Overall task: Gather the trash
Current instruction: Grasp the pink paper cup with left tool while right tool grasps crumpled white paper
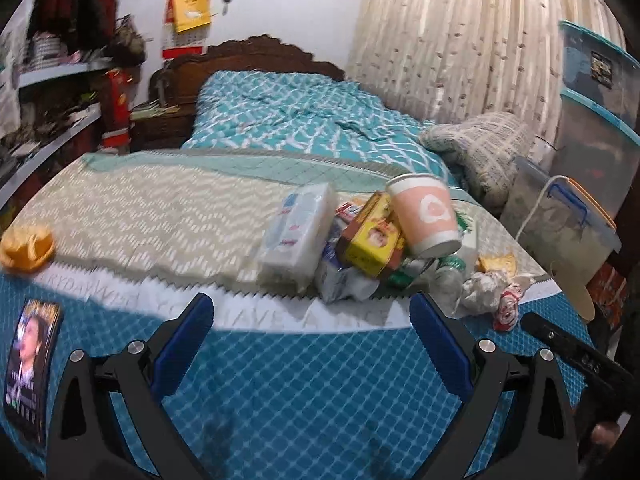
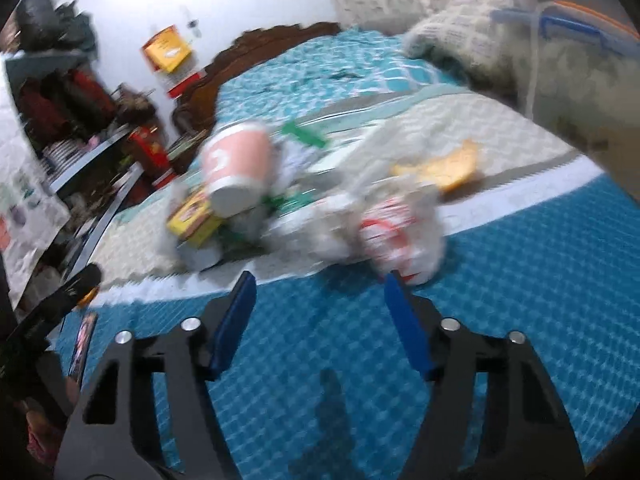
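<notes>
A pile of trash lies on the bed: a pink paper cup (image 1: 424,216) tipped on a yellow box (image 1: 372,240), a white tissue pack (image 1: 296,232), crumpled white paper (image 1: 480,288) and a red-and-white wrapper (image 1: 506,306). An orange scrap (image 1: 28,246) lies alone at the far left. My left gripper (image 1: 312,304) is open and empty just short of the pile. In the blurred right wrist view, my right gripper (image 2: 320,280) is open and empty. The red-and-white wrapper (image 2: 396,236) is just beyond its right fingertip, with the cup (image 2: 240,160) further left.
A phone (image 1: 32,368) lies on the blue quilt (image 1: 280,380) at the left. Clear storage bins (image 1: 560,220) stand off the bed's right side, with a folded blanket (image 1: 480,148) behind the pile. Cluttered shelves (image 1: 60,80) line the left wall.
</notes>
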`<state>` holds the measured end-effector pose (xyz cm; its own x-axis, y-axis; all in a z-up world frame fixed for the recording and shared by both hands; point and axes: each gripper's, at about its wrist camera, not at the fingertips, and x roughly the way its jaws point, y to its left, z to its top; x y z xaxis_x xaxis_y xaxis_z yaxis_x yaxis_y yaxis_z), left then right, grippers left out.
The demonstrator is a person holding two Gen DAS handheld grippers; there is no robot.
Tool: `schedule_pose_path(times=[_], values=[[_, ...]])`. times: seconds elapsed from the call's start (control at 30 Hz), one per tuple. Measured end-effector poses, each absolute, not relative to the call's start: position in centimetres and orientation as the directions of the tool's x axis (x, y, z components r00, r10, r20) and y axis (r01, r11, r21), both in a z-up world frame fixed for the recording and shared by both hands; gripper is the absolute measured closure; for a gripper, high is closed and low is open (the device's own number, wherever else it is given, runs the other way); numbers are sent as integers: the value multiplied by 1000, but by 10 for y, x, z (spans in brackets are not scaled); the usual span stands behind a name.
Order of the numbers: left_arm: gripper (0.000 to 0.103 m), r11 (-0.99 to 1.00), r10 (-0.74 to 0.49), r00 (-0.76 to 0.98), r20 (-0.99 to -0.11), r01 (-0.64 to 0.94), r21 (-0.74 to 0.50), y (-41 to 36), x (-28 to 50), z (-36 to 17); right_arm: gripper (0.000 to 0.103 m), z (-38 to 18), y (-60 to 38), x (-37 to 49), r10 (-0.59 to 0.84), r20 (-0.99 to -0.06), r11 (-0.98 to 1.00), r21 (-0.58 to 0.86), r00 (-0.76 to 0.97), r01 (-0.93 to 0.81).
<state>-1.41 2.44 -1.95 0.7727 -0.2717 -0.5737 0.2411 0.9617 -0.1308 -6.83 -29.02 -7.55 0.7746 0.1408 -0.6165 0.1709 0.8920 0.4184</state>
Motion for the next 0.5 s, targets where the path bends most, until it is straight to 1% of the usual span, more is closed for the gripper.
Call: schedule_pose_path(times=[0.1, 0.2, 0.27, 0.4, 0.5], values=[[9, 949, -305, 765, -567, 293, -114, 4, 3, -9, 39, -76, -314, -66, 83, -620, 884, 407, 780, 230], [9, 924, -368, 738, -566, 360, -132, -25, 29, 3, 37, -76, -330, -62, 75, -624, 872, 420, 778, 253], [9, 920, -376, 727, -574, 367, -138, -41, 46, 6, 37, -77, -337, -60, 79, -623, 861, 436, 778, 262], [9, 909, -396, 676, -621, 384, -162, -77, 88, 4, 37, -78, -345, -55, 87, -618, 852, 453, 781, 263], [9, 902, -399, 611, -683, 397, -172, -104, 120, -9, 36, -77, -348, -51, 97, -615, 852, 458, 782, 254]])
